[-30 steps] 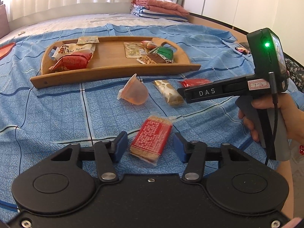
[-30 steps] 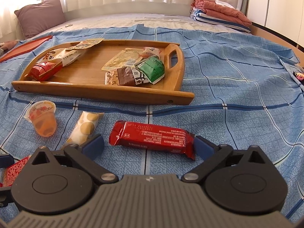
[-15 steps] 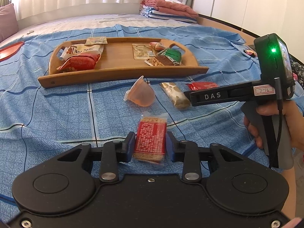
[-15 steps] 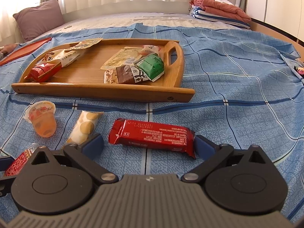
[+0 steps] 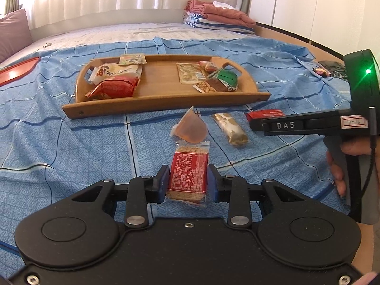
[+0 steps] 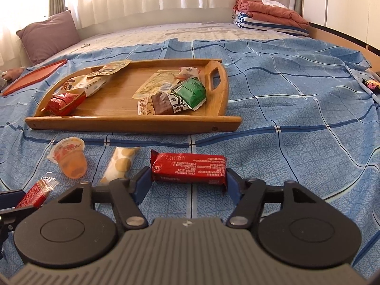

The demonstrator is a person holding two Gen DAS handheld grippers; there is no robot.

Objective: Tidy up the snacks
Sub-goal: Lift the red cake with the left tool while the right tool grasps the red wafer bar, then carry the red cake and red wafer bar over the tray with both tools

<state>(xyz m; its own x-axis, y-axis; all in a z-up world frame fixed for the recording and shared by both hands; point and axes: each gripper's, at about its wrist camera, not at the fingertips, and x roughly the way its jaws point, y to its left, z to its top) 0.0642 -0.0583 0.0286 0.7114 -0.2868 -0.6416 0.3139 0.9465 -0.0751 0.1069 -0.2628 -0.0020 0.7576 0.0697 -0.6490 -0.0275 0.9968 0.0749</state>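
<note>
Red packets both caught: left claw [image 5: 187, 182] clenched on the cracker packet [image 5: 188, 171], right claw [image 6: 187, 181] just closed onto the red bar [image 6: 188, 167], ready for the wooden tray [image 6: 133, 124].

The left gripper [image 5: 187, 185] is a matte black plastic body with two round raised discs, silver pivot screws on its black linkage arms, and blue pads on its fingers [image 5: 162, 182]. The right gripper [image 6: 187, 185] has a ribbed grey housing between similar black discs, with blue pads too. Seen from the left wrist, its black side bar reads "DAS" in white beside a handwritten white label; above that bar a green light glows, and a thin black cable hangs past the person's right hand [image 5: 349, 166].
</note>
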